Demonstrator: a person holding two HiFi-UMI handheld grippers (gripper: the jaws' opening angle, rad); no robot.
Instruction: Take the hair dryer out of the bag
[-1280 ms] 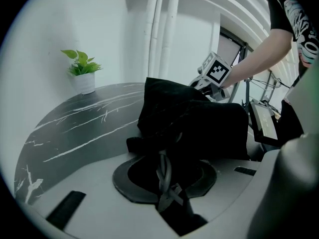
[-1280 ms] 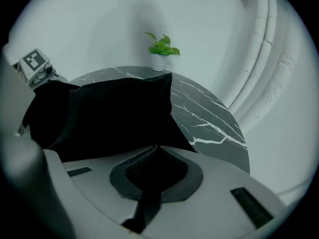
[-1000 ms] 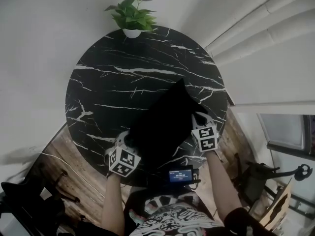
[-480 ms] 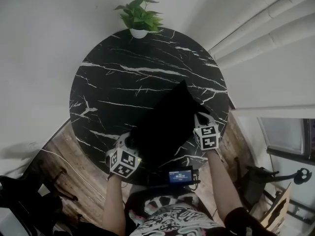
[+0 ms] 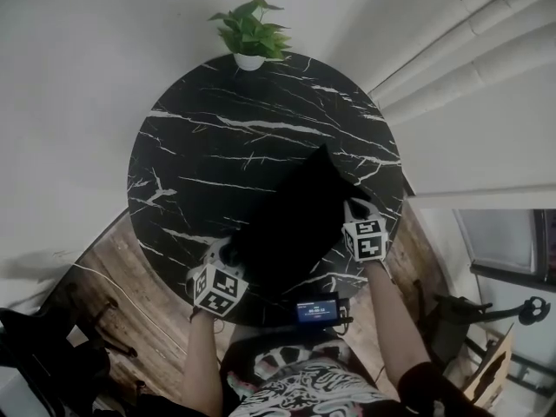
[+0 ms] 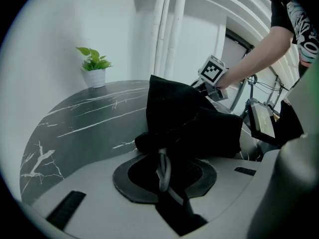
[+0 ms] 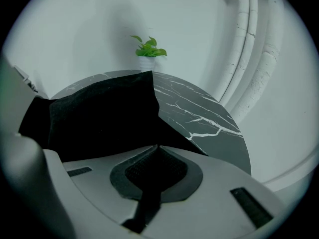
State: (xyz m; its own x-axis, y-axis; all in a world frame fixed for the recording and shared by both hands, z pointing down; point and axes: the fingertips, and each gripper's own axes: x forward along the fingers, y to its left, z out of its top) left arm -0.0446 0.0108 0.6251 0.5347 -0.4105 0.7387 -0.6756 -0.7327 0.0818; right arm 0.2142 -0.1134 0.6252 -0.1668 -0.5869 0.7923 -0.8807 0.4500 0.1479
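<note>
A black cloth bag [image 5: 291, 215] lies on the near right part of the round black marble table [image 5: 217, 137]. The hair dryer is not visible; the bag hides whatever is inside. My left gripper [image 5: 228, 252] is at the bag's near left corner, shut on black cloth and a pale cord loop [image 6: 163, 169]. My right gripper [image 5: 352, 207] is at the bag's right edge, shut on the thin cloth edge [image 7: 156, 148]. In the left gripper view the bag [image 6: 189, 118] stands bunched up, with the right gripper's marker cube [image 6: 213, 69] behind it.
A small potted plant [image 5: 250, 33] stands at the table's far edge. A small device with a lit screen [image 5: 318, 310] sits at the near edge by the person's body. White pipes [image 7: 254, 49] run up the wall to the right. Wooden floor [image 5: 130, 294] shows below the table.
My left gripper has drawn slightly toward the table's near edge with the bag corner. The right gripper has stayed put. The head view has shifted a little.
</note>
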